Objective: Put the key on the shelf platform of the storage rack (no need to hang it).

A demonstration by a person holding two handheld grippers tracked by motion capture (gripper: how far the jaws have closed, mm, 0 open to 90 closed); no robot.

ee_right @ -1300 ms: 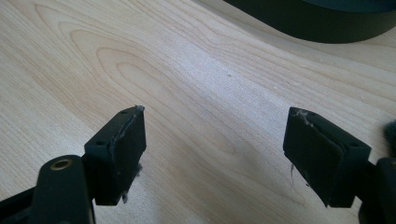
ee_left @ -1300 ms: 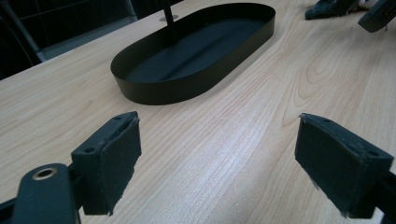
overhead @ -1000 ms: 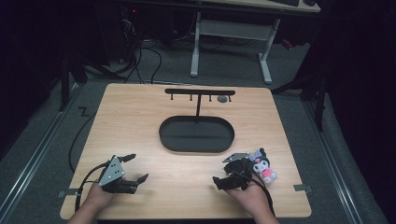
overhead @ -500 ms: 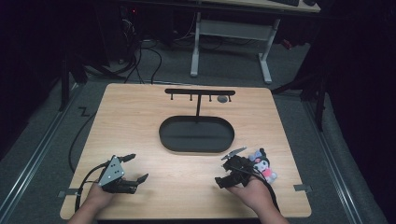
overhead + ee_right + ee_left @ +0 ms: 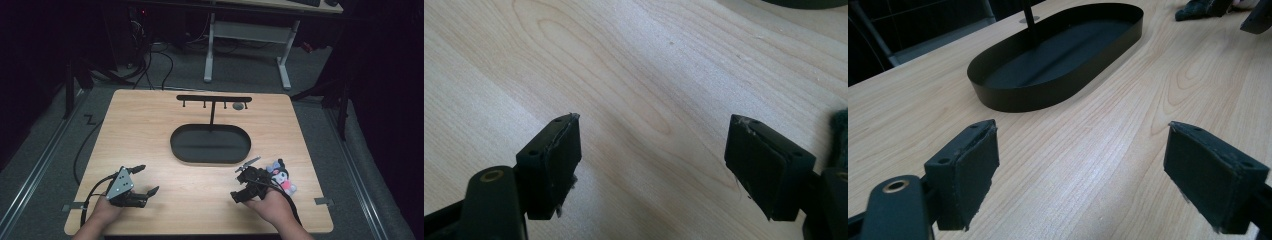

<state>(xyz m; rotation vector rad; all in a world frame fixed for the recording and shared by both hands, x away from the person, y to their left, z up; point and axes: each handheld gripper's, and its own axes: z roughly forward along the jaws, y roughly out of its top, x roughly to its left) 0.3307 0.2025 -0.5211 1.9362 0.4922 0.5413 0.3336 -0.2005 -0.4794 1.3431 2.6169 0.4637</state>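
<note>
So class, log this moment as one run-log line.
left gripper: open, idle | right gripper: open, beside plush | tray: empty | plush: on table

Wooden table (image 5: 145, 130) bears black tray (image 5: 210, 144), plush toy (image 5: 281, 176).

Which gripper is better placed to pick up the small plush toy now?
The right gripper, probably. It is open and right beside the plush toy near the table's right edge. The left gripper, also open, is far across the table.
</note>
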